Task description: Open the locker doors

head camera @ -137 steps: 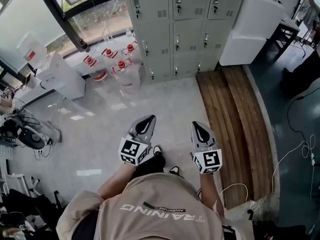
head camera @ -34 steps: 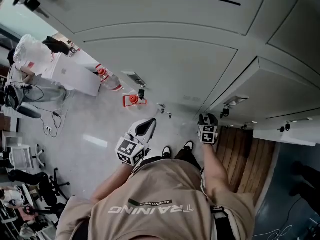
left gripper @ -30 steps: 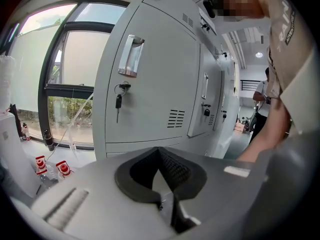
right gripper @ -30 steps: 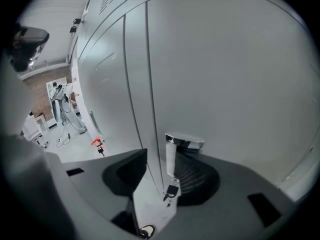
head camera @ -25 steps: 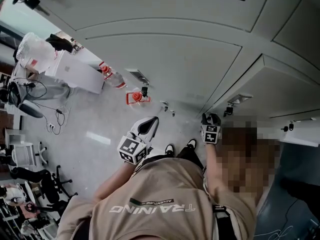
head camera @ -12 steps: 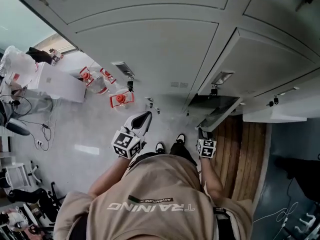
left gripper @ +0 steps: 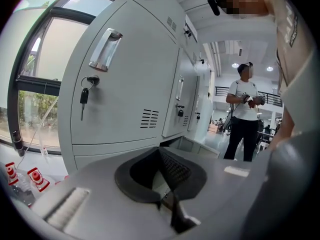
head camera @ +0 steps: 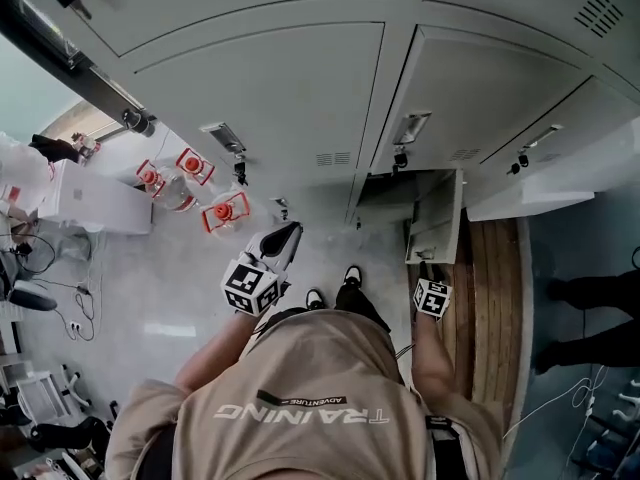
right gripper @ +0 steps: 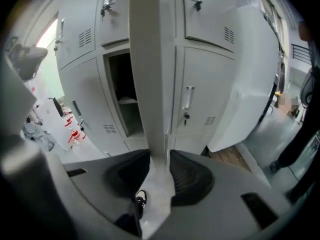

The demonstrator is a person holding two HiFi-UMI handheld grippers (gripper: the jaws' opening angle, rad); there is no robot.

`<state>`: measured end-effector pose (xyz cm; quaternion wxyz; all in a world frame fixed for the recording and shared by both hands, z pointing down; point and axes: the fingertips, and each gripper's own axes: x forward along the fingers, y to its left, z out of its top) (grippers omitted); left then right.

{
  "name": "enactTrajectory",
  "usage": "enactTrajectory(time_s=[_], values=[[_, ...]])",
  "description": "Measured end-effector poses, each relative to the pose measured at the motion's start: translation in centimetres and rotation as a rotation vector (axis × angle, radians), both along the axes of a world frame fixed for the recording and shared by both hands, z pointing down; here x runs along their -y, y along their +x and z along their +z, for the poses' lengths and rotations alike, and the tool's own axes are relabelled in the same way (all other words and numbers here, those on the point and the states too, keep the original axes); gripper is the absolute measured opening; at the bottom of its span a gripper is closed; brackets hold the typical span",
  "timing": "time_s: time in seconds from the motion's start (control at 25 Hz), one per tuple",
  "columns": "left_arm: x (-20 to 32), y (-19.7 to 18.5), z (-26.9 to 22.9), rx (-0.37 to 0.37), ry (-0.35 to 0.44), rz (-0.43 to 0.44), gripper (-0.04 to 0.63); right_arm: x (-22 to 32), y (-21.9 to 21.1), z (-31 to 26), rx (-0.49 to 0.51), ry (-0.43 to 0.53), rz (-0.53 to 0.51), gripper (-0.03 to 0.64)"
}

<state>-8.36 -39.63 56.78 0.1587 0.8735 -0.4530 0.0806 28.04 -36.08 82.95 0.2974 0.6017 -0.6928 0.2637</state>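
- Head view: I'm looking down a bank of grey lockers. One open door stands swung out towards me, and beside it is the open compartment, dark inside. The right gripper sits at that door's lower corner. The left gripper hangs apart from the lockers, over the floor. Clear jugs with red caps stand on the floor by the lockers; I cannot tell what is in them.
- Left gripper view: the left gripper has its fingers clenched together with nothing between them. Ahead is a closed door with a key hanging in its lock. A person stands further along the row.
- Right gripper view: the right gripper has its fingers spread wide, and they have just been closing a little. The open door shows edge-on, rising from the gap at their tips, but I see no firm pinch on it. To its left the open compartment shows a shelf inside. The doors around it are shut.
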Motion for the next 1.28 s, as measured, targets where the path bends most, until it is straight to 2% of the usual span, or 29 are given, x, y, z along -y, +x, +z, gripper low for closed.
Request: enactTrajectory(time_s=[0.12, 0.28, 0.4, 0.52, 0.64, 0.76, 0.96, 1.12, 1.28], values=[[-0.8, -0.2, -0.2, -0.005, 0.004, 0.013, 0.006, 0.0, 2.5, -0.3, -0.019, 0.002, 0.072, 0.101], [-2.1, -1.1, 0.0, -0.005, 0.002, 0.013, 0.006, 0.1, 5.7, -0.9, -0.028, -0.008, 0.171, 0.095], [-2.9, -2.0, -0.1, -0.011, 0.006, 0.004, 0.006, -0.5, 7.1, -1.5, -0.063, -0.023, 0.202, 0.094], [-3.4, -2.6, -0.1, -0.028, 0.016, 0.004, 0.006, -1.8, 7.6, -2.1, -0.066, -0.034, 0.258, 0.094], [-4.5, -3.2, 0.5, -0.028, 0.016, 0.012, 0.006, -4.4, 5.9, -2.1, -0.048, -0.047, 0.272, 0.086], [-5.8, -2.9, 1.0, -0.031, 0.033, 0.029, 0.006, -7.5, 3.5, -2.2, -0.034, -0.057, 0.205, 0.083], [-6.2, -2.8, 2.4, -0.058, 0.036, 0.027, 0.006, -10.1, -1.5, -3.3, -0.034, -0.043, 0.05, 0.031], [-7.6, -2.1, 1.9, -0.087, 0.036, 0.006, 0.006, -10.4, -5.3, -7.1, 0.02, 0.043, -0.123, 0.018], [-9.1, -0.3, 0.9, -0.063, 0.067, 0.012, 0.006, -8.8, -8.9, -12.4, 0.066, 0.157, -0.265, 0.014]])
